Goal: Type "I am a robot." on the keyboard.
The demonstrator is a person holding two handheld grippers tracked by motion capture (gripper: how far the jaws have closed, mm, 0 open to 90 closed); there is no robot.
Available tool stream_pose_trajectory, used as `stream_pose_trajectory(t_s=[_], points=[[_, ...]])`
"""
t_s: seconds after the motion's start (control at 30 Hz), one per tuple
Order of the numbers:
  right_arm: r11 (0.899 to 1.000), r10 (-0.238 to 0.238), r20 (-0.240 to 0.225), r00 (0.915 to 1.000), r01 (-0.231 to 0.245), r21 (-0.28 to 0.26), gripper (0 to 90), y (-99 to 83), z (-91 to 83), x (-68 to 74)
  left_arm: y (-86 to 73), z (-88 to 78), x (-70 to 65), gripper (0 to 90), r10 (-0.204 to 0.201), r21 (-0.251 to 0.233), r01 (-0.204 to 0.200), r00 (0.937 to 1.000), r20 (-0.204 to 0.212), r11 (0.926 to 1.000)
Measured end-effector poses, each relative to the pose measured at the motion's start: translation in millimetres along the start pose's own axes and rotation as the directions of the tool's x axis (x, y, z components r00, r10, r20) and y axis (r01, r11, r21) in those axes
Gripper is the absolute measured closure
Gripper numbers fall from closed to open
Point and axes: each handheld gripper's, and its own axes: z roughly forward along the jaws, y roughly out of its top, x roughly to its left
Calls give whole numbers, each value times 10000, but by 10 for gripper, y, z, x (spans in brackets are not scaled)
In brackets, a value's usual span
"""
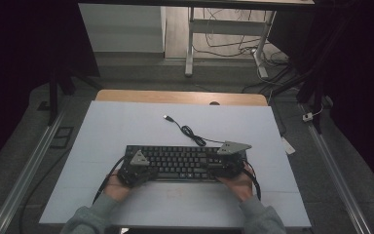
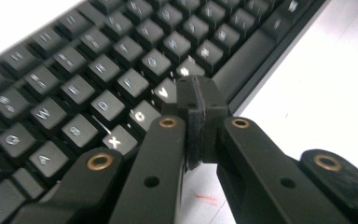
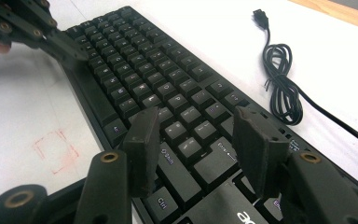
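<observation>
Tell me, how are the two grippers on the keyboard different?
The left gripper has its jaws shut together; the right gripper holds its jaws apart with nothing between them. The left one sits over the letter keys, the right one over the keyboard's other end. Both are black and point at the keys.

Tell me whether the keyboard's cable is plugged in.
Unplugged. The cable lies coiled on the table beside the keyboard, its plug free.

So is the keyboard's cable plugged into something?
No: in the right gripper view the cable lies coiled on the white table beside the keyboard, and its plug rests loose there.
</observation>
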Motion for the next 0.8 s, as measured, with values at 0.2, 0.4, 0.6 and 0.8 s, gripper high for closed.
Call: stream_pose_trajectory(t_s=[0.2,0.4,0.6,0.8], points=[[10000,20,-29,10000,-20,-52,513,-2,0,-5,21,-199,65,766,-755,-1259,724,9969,-201,9894],[10000,-57,-51,10000,57,65,511,-3,16,4,3,-301,127,557,-1127,-1575,1088,9935,-159,9815],[9999,-57,-44,10000,58,102,509,-6,22,4,-2,-340,158,486,-1223,-1651,1167,9922,-238,9793],[9999,-59,-68,10000,60,102,509,-8,27,4,-4,-352,166,465,-1233,-1668,1167,9919,-299,9791]])
